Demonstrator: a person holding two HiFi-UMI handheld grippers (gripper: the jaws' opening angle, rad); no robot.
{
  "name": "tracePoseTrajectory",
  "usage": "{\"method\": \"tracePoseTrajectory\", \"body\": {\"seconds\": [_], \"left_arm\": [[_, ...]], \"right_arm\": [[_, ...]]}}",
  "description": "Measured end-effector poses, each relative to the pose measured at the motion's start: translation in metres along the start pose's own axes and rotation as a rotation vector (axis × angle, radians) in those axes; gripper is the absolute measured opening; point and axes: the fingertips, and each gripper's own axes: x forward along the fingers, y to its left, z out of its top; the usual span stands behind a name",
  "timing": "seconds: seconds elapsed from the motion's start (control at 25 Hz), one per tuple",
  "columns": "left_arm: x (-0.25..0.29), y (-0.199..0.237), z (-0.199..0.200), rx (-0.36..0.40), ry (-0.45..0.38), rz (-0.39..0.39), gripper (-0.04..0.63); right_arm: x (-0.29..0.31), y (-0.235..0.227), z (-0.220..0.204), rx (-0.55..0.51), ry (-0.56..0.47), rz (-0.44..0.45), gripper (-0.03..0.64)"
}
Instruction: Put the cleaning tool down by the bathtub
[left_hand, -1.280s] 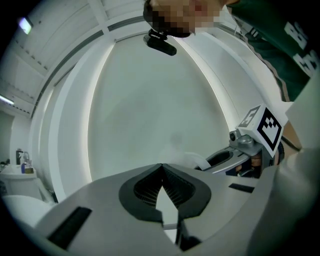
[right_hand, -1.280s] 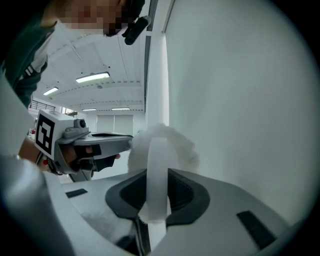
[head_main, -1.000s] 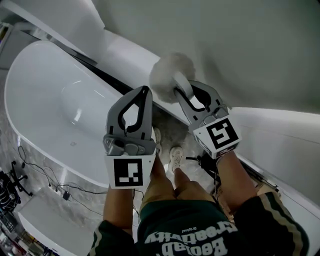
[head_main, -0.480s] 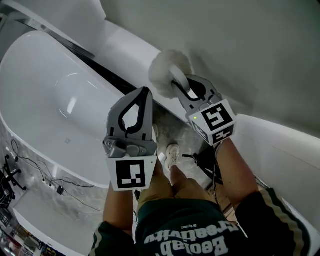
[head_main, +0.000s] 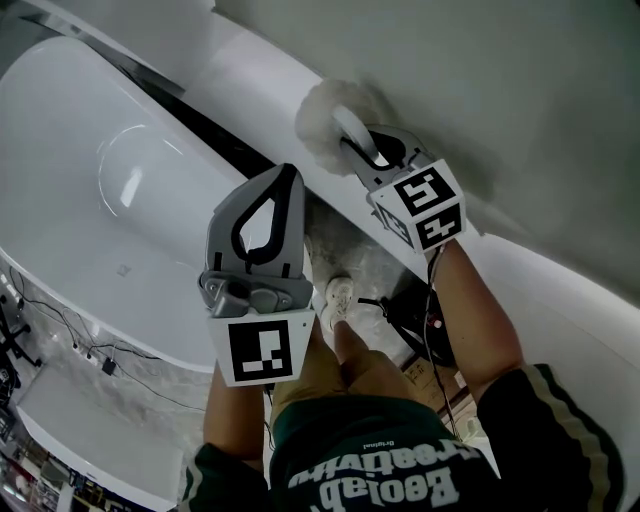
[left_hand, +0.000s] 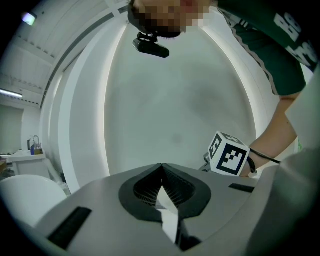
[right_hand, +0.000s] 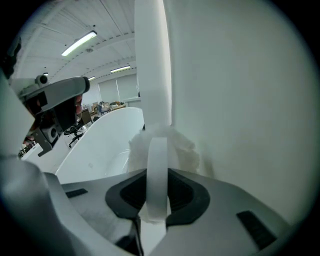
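Cleaning brush: we see a fluffy white cleaning brush with a flat white loop handle (head_main: 333, 118) (right_hand: 158, 170). It is held off the ground just past the bathtub's far side, its fluffy head pointing away from us.
Brush against wall: the fluff sits close to the plain grey wall (head_main: 480, 70) behind the bathtub; we cannot tell whether they touch.
Right tool: our right tool (head_main: 366, 152) (right_hand: 157, 202) pinches the brush's handle between its pads, with the fluffy head just beyond the tips.
Left tool: our left tool (head_main: 287, 182) (left_hand: 161, 170) is pressed together at the tips with nothing between them. It sits beside the bathtub's right end, nearer to us than the brush.
Bathtub: the glossy white oval bathtub (head_main: 70, 160) (right_hand: 107, 132) lies to the left of both tools.
Ledge: a long white ledge (head_main: 260, 85) runs along the bathtub's far side, with a dark gap between the two.
Floor: pale marbled floor (head_main: 372, 268) shows at the bathtub's right end, and a person's white shoe (head_main: 340, 298) stands on it.
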Motion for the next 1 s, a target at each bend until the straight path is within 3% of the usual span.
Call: {"method": "tracePoseTrajectory", "body": {"seconds": [0.56, 1.0], "left_arm": [[0.0, 0.036, -0.045, -0.043, 0.055, 0.046, 0.009], [-0.022, 0.022, -0.059, -0.104, 0.085, 0.044, 0.009]], "right_arm": [[0.088, 0.0, -0.059, -0.051, 0.256, 0.032, 0.092], [0.125, 0.001, -0.101, -0.06, 0.396, 0.058, 0.092]]}}
